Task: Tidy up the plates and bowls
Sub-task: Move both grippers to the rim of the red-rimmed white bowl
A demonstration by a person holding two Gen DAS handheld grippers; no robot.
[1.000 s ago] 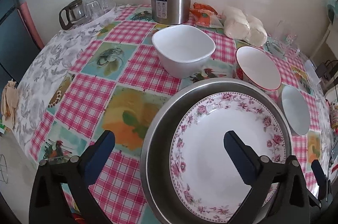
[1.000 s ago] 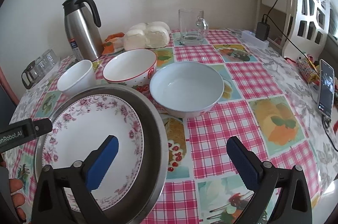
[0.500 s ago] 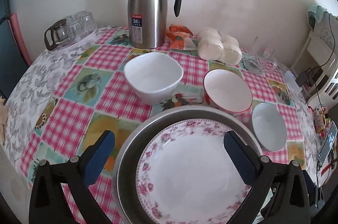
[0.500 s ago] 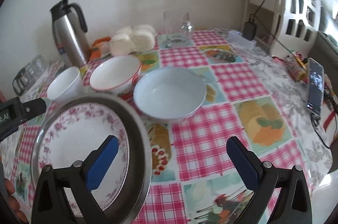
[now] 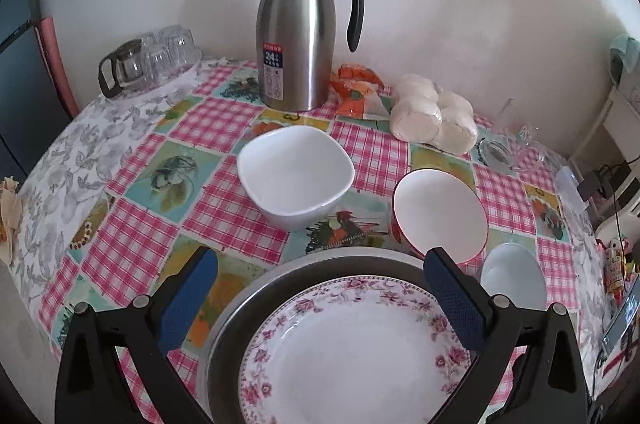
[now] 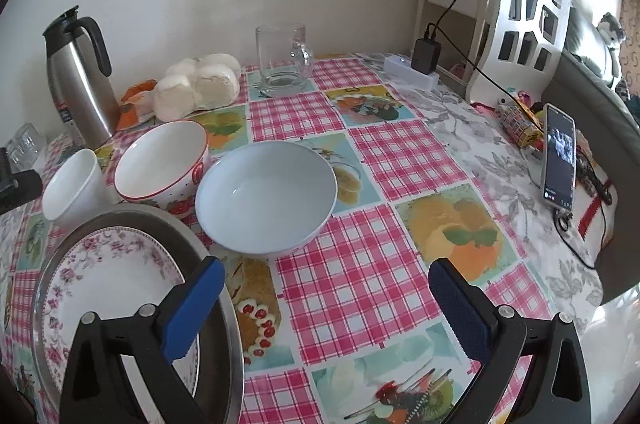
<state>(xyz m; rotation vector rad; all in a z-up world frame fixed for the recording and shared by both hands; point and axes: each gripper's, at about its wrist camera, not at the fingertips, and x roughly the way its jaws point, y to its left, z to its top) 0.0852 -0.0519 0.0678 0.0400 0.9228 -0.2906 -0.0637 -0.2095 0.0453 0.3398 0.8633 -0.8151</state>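
A floral-rimmed white plate [image 5: 348, 352] [image 6: 104, 280] lies inside a round steel tray [image 5: 256, 308] [image 6: 216, 288] at the table's near edge. Behind it stand a squarish white bowl [image 5: 296, 176] [image 6: 72, 188], a red-rimmed bowl [image 5: 440, 216] [image 6: 160, 160] and a pale blue bowl [image 5: 514, 276] [image 6: 266, 196]. My left gripper [image 5: 320, 296] hangs open above the tray's far rim with nothing between its fingers. Open too, my right gripper [image 6: 328, 308] hovers over the tablecloth just right of the tray, near the blue bowl.
A steel thermos jug [image 5: 300, 36] [image 6: 78, 80], a bag of white buns [image 5: 432, 120] [image 6: 196, 84], an orange packet [image 5: 356, 88] and a glass mug [image 6: 282, 60] stand at the back. Glass cups [image 5: 152, 60] sit far left. A phone [image 6: 558, 156] and cables lie at the right edge.
Both grippers have pulled back and tilted up, so the tray and plate sit lower in each view and more of the far table shows. No dish has moved.
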